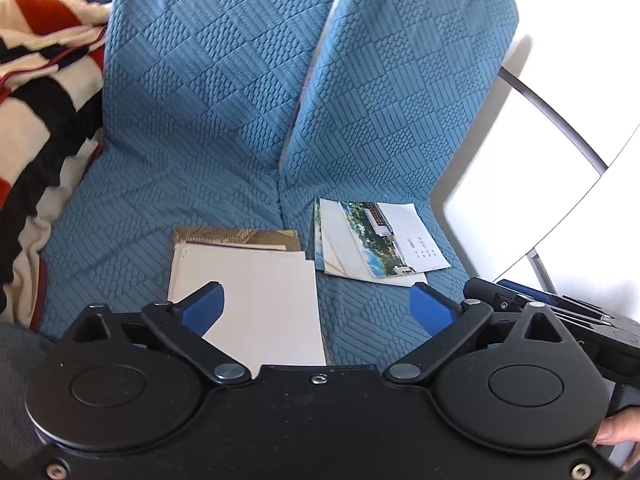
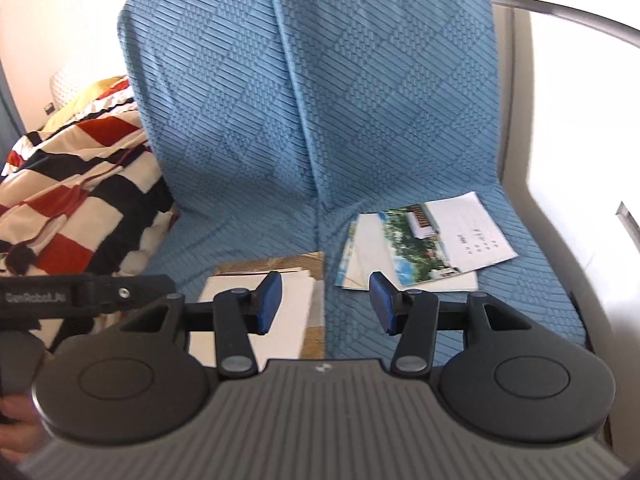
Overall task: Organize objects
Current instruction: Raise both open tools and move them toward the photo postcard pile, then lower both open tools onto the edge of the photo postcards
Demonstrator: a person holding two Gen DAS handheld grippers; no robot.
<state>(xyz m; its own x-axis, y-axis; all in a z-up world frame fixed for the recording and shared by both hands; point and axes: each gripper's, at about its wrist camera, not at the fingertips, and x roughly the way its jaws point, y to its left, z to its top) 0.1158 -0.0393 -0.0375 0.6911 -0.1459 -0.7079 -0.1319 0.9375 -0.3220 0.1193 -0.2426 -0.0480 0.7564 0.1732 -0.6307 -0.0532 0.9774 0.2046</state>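
Two paper piles lay on blue sofa cover (image 1: 208,128): plain sheets (image 1: 256,292) squared; photo cards (image 1: 380,240) still fanned, unsorted. Left gripper (image 1: 316,308) fingers wide, right gripper (image 2: 326,302) fingers half-spread, both empty.

Two wrist views, angled down, close – both sharing blue-covered seat (image 1: 208,152)

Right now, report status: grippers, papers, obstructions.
Left gripper wide open, empty. Right gripper part open, empty. White papers and photo cards lie apart on blue seat cover. Nothing blocking.
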